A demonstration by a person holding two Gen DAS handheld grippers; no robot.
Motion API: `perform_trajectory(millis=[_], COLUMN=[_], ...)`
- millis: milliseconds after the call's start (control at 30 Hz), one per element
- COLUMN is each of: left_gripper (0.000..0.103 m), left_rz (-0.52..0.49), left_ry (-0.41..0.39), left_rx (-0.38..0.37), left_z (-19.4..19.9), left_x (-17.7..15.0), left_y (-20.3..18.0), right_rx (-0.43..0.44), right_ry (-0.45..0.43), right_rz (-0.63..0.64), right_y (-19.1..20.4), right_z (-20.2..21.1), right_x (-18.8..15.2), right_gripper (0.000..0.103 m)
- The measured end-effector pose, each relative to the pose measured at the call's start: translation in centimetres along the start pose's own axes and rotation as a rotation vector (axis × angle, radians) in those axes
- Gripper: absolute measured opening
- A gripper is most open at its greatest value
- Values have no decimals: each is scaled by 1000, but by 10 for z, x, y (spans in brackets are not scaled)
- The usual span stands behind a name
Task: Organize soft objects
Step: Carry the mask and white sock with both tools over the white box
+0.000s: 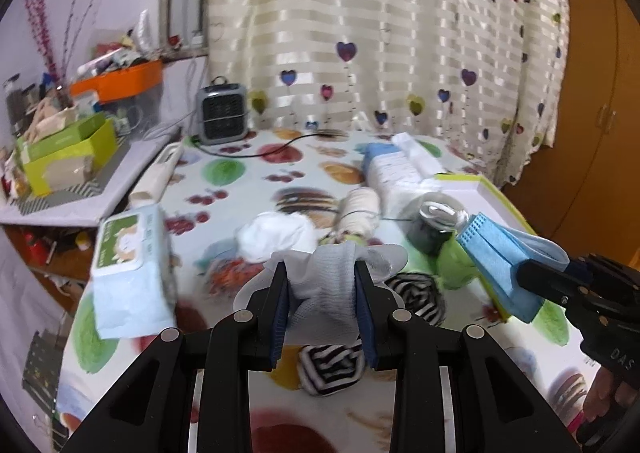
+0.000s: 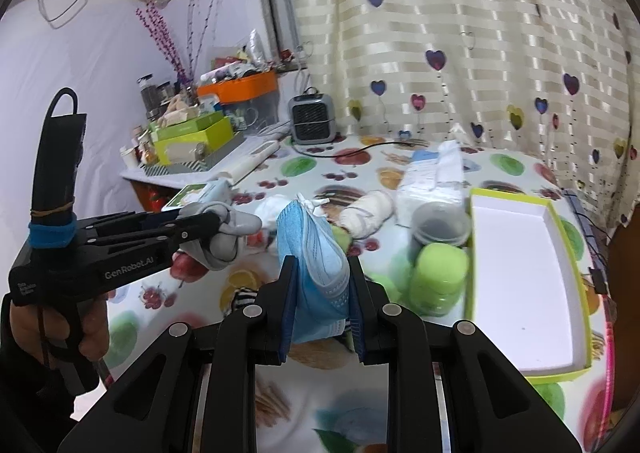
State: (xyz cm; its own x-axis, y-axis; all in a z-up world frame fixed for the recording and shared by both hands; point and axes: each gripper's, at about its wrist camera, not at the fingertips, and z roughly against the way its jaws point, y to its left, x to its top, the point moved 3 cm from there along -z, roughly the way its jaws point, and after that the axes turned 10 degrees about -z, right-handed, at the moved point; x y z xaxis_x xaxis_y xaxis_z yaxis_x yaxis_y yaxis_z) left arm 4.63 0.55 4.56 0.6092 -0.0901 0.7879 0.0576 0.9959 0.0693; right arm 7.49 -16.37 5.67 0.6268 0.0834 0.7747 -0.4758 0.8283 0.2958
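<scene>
My left gripper (image 1: pixel 322 273) is shut on a pale grey sock (image 1: pixel 324 285), held above the table; the same gripper (image 2: pixel 218 219) and sock (image 2: pixel 230 237) show at the left of the right wrist view. My right gripper (image 2: pixel 320 265) is shut on a folded blue face mask (image 2: pixel 316 253), whose white ear loops stick up; it also shows as the right gripper (image 1: pixel 524 269) with the mask (image 1: pixel 500 261) at the right of the left wrist view. Below lie two black-and-white striped sock rolls (image 1: pixel 332 369), a white sock bundle (image 1: pixel 276 235) and a cream roll (image 1: pixel 360 209).
A white tray with a lime rim (image 2: pixel 476 253) sits at the right. Beside it stand a lime-green container (image 2: pixel 440 273) and a dark lidded jar (image 2: pixel 440 229). A wet-wipes pack (image 1: pixel 128 269), tissue pack (image 1: pixel 392 173), small grey heater (image 1: pixel 222 115) with cable, and a cluttered side shelf (image 1: pixel 68 189) ring the patterned table.
</scene>
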Motion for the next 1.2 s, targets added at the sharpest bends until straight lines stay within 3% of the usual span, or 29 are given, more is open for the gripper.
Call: perform_trajectory(millis=[500,1200], left_gripper=[29,30], left_rz=[-114,-313], left_ry=[-31,46], left_rx=[-175,-417], left_z=[-31,-102], left_x=[42,60], left_y=[-79,-196], right_rx=[-179,-330], right_ry=[-68,10], right_rz=[-166,-381], right_y=[-94,-196], right_z=[27,9], right_x=[10,-12], right_gripper=[24,24])
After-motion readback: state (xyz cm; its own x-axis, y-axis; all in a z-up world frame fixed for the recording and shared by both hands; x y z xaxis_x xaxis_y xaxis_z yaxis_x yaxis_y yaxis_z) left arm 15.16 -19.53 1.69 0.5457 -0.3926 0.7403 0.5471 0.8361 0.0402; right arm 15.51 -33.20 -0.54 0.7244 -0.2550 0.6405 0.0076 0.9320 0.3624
